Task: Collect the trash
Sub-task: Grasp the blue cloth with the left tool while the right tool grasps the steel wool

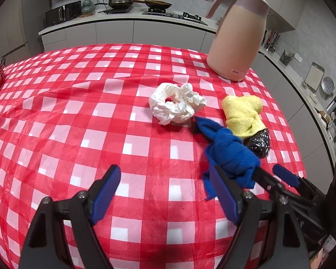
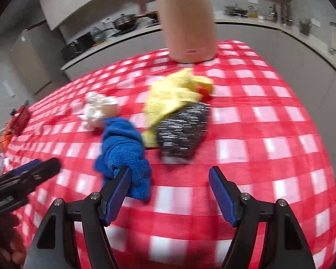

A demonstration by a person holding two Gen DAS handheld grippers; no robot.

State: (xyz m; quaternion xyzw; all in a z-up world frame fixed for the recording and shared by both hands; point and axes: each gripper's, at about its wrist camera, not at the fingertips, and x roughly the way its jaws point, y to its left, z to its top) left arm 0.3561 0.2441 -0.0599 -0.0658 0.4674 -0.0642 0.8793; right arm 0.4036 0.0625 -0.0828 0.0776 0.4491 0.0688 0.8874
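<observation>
Trash on this table appears to be the crumpled white tissue (image 1: 175, 104), which lies on the red-checked tablecloth (image 1: 78, 112) roughly mid-table, just left of a small cluster of cleaning things and in front of the jug.

Largest of the objects is the pink thermos jug (image 1: 234, 35), standing upright near the far right edge of the cloth, probably kept back out of the working area. A small label sits low on its side, with printing too small to read. Next in size is the blue cloth (image 1: 229, 154), bunched into a long roll whose far tip nearly touches the tissue. Beside it is the yellow cloth (image 1: 243, 114), draped partly over a dark metal scouring pad (image 1: 261, 143), so the three seem dropped together in a heap.

The left gripper (image 1: 165, 192) hovers above the cloth with its fingers spread wide and nothing between them, pointed toward the tissue. The right gripper (image 2: 170, 190) is likewise spread wide and empty; its left finger overlaps the near end of the blue cloth in the right wrist view, though contact cannot be told. That view is motion-blurred.

A likely next move is closing on the tissue without snagging the blue cloth.
</observation>
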